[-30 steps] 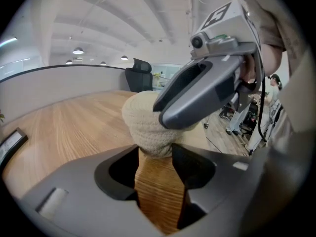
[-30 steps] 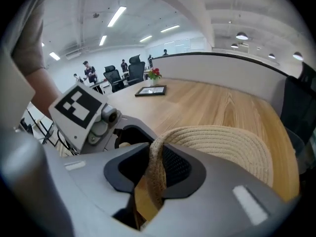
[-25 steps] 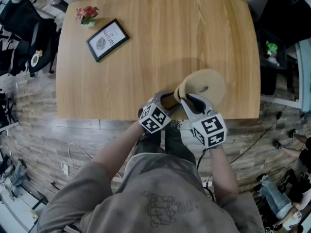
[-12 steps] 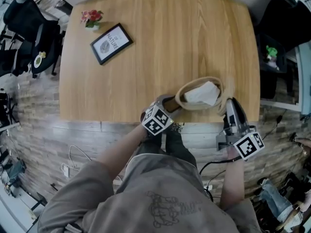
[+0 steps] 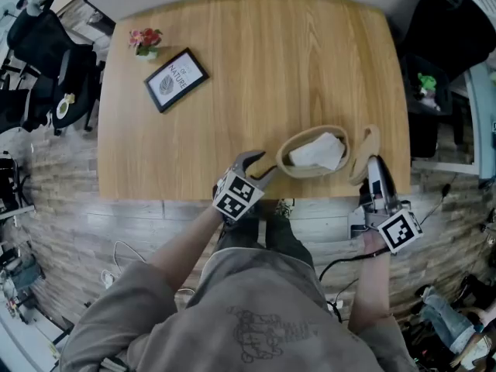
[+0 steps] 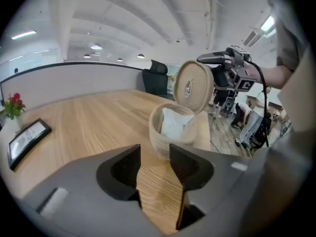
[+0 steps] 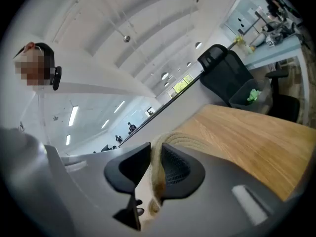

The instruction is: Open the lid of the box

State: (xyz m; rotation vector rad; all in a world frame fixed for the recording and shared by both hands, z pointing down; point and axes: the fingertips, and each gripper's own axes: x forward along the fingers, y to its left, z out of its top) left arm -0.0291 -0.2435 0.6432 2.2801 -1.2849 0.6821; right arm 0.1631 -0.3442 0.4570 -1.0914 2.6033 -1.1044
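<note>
A round woven box (image 5: 308,173) stands near the table's front edge with a white cloth (image 5: 318,149) showing inside it. Its woven lid (image 5: 366,154) is off, held on edge just right of the box. My right gripper (image 5: 370,166) is shut on the lid's rim, and the rope edge (image 7: 182,142) runs between its pads. My left gripper (image 5: 260,163) sits a little left of the box, apart from it. Its jaws have just been closing, with only bare table between them. The left gripper view shows the box (image 6: 168,144), the lid (image 6: 193,85) and the right gripper (image 6: 219,64).
A framed picture (image 5: 176,79) and a small pot of red flowers (image 5: 145,39) sit at the far left of the wooden table (image 5: 271,68). A black chair (image 5: 446,29) stands off the table's right side. The box is close to the front edge.
The right gripper lifted the lid off the box and swung it to the right, onto its edge. The left gripper drew back from the box's left side.
</note>
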